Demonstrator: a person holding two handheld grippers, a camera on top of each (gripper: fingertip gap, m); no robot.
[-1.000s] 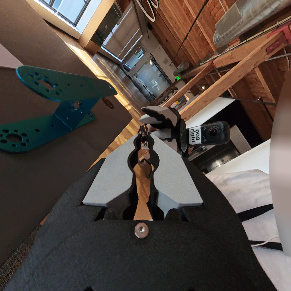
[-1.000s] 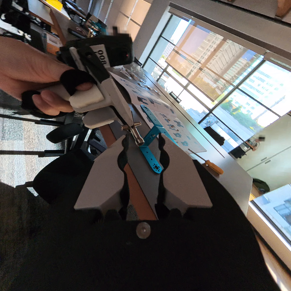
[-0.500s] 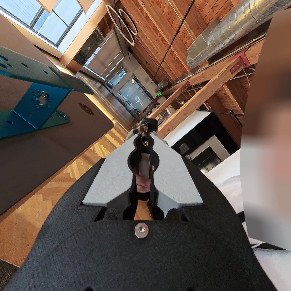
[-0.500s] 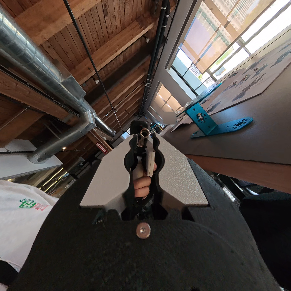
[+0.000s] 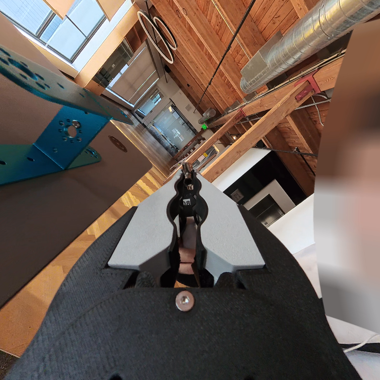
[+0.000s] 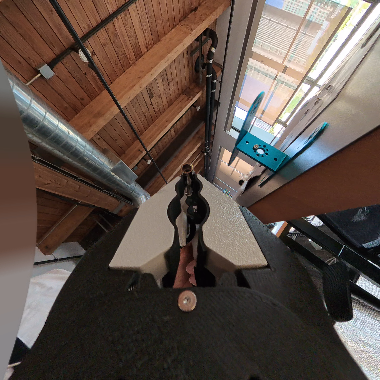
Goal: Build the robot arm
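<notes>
Wrench (image 5: 186, 175), a small metal T-shaped socket tool, is pinched at both tips, left gripper (image 5: 187, 174) and right gripper (image 6: 187, 174) facing, beside the table edge (image 5: 86, 207). Blue bracket (image 5: 67, 141) sits far left. Uneven pull could twist it loose.

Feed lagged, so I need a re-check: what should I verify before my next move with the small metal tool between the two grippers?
1. Left gripper jaws shut on the metal T-tool: ok.
2. Right gripper jaws shut on the same tool: ok, as far as it appears.
3. Tool clear of the table: ok, held in the air off its edge.
4. Blue bracket standing on the table, apart from both grippers: ok.
5. Which gripper has the firmer hold: cannot tell.
</notes>
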